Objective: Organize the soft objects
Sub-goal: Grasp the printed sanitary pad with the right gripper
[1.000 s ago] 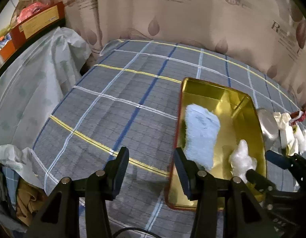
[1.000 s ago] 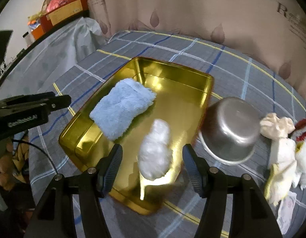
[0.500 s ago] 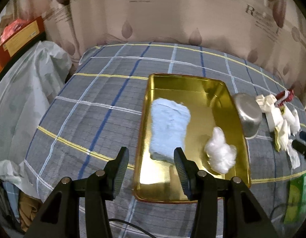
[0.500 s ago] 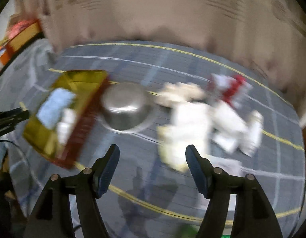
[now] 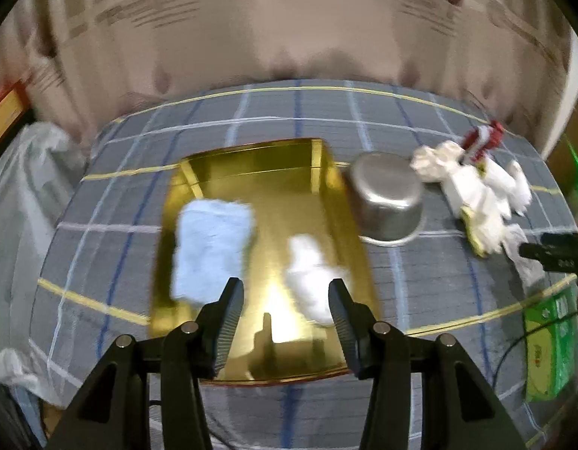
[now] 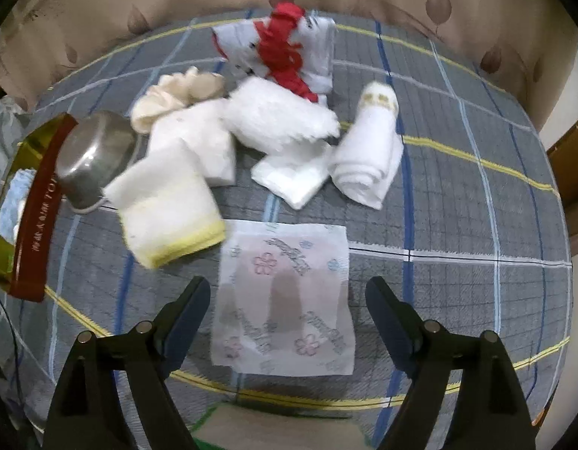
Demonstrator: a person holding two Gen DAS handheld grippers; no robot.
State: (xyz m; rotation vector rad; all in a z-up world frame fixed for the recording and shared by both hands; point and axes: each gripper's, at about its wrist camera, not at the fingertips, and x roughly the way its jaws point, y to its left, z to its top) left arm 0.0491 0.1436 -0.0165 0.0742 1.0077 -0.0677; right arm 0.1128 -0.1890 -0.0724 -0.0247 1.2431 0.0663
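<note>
Picking stage: my right gripper [image 6: 285, 300], jaws wide and empty, hangs over the flat tissue packet [image 6: 285, 296], pink flowers printed, lettering unreadable. Far of it lies the unsorted pile [image 6: 259, 127]. My left gripper [image 5: 285, 300], also wide and empty, hangs over the gold tin [image 5: 251, 172] holding the blue cloth [image 5: 210, 247]. Next: drop and close on one soft item. Tin's red side shows "TO"
</note>
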